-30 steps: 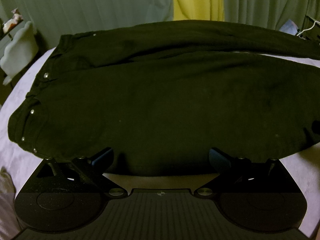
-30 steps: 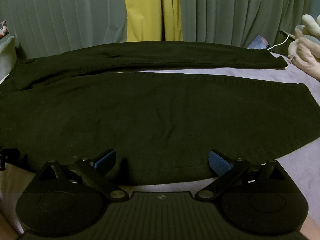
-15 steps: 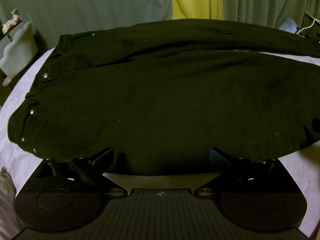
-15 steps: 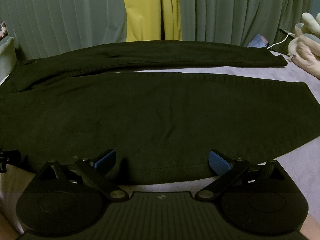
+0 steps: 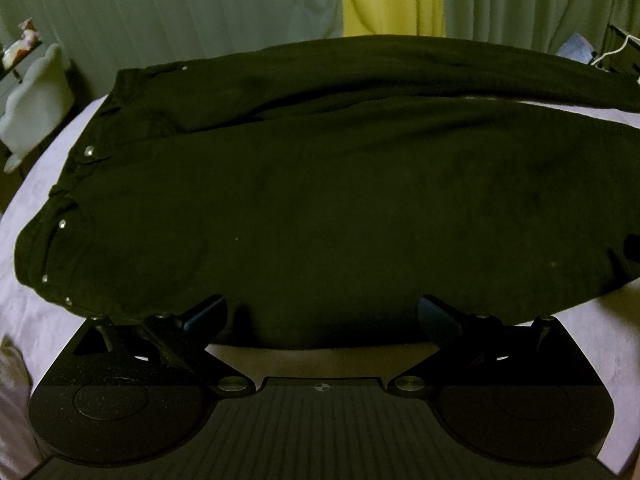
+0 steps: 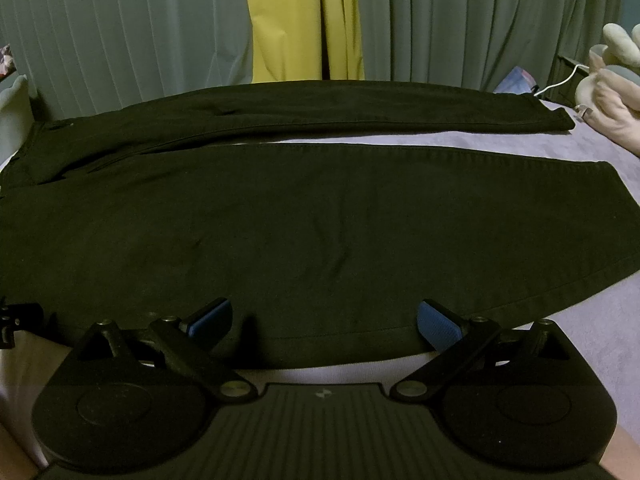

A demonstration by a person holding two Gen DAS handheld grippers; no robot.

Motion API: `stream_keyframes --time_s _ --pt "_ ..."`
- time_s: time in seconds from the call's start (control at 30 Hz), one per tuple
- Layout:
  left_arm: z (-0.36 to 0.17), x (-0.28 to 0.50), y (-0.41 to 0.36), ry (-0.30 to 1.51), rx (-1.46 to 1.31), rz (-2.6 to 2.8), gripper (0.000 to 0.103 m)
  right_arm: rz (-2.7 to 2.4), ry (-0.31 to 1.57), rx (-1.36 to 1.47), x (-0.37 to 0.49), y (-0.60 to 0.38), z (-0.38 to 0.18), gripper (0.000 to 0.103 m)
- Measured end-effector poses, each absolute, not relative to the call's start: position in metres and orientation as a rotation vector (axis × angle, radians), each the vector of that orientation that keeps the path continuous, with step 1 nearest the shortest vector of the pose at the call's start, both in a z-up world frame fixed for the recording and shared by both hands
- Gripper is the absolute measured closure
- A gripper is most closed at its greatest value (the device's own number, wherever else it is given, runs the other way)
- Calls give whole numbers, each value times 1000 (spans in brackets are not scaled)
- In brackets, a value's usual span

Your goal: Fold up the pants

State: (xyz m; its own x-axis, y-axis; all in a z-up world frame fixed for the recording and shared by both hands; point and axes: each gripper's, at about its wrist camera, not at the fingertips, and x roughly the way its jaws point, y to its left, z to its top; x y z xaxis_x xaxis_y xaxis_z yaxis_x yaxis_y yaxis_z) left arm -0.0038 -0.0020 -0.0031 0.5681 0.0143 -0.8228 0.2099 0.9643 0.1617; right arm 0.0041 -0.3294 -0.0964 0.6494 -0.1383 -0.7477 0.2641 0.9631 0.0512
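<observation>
black pants laid flat, both grippers spread at the near edge

nearest the cameras, the left gripper [image 5: 320,314] sat low at the near edge of the black pants [image 5: 320,200], jaws spread wide, nothing between them. its blue pads [image 5: 204,312] were just at the fabric edge; contact could not be told. the right gripper [image 6: 324,320] was placed likewise further along the near leg [image 6: 320,232], jaws wide and holding nothing, blue pads [image 6: 438,324] close to the seam of the near edge.

the pants lay flat and unfolded on a pale lilac bed cover [image 6: 600,320], lengthwise across both views. in the left wrist view the waistband [image 5: 60,216] with its metal rivets lay at the left end. in the right wrist view the near leg's hem [image 6: 624,216] lay at the right. the far leg [image 6: 360,108] ran beside the near one, a strip of cover visible between them toward the hems.

beyond: a plush toy [image 6: 616,92] and a white cable [image 6: 560,84] at the right, a pale object [image 5: 36,100] at the left. farthest, grey-green curtains [image 6: 120,40] with a yellow panel [image 6: 300,20].
</observation>
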Motion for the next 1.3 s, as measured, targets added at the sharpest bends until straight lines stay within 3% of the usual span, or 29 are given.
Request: stream_keyframes --time_s 1.3 --pt "3 -13 -11 946 288 -121 0 -223 799 184 -2 -329 -93 4"
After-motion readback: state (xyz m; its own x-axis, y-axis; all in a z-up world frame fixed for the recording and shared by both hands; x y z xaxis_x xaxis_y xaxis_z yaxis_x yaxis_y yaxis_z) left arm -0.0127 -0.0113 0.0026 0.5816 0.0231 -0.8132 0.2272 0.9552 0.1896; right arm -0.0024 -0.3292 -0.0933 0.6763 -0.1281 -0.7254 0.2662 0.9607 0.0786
